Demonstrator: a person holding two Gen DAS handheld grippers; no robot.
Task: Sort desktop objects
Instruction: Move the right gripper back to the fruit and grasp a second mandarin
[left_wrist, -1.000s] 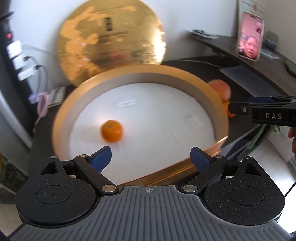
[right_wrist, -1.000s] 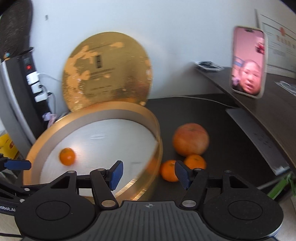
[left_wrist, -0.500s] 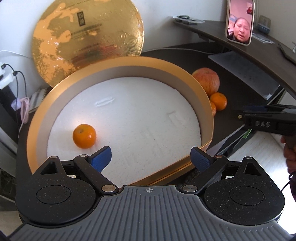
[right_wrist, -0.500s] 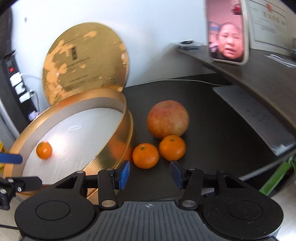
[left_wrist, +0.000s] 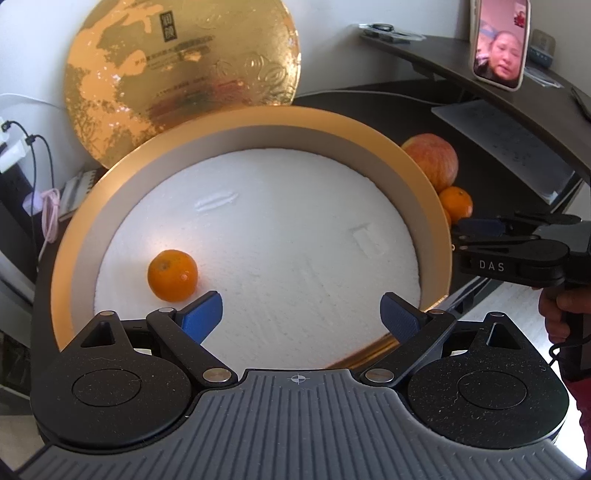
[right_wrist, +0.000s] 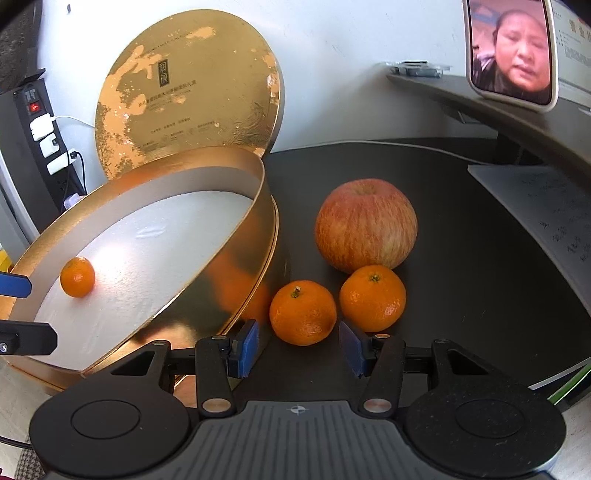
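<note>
A round gold box (left_wrist: 436, 221) with a white foam floor sits tilted on the dark desk, and one mandarin (left_wrist: 172, 275) lies inside near its left wall. My left gripper (left_wrist: 301, 319) hangs open over the box's near rim, holding nothing. On the desk right of the box lie two mandarins (right_wrist: 303, 312) (right_wrist: 373, 297) in front of a red-yellow apple (right_wrist: 365, 225). My right gripper (right_wrist: 299, 347) is low just before the left mandarin. Its jaws have just been closing, with nothing between them; the fruit lies beyond the tips.
The gold lid (left_wrist: 184, 74) leans on the wall behind the box. A phone (right_wrist: 511, 51) stands on a raised shelf at the right, with a grey keyboard (right_wrist: 546, 210) below it. A power strip (right_wrist: 40, 122) with plugs and cables is at the far left.
The right gripper has come down and closer to the two desk mandarins, and its jaws have narrowed. The left gripper has shifted slightly over the box; the mandarin inside stays near the left wall.
</note>
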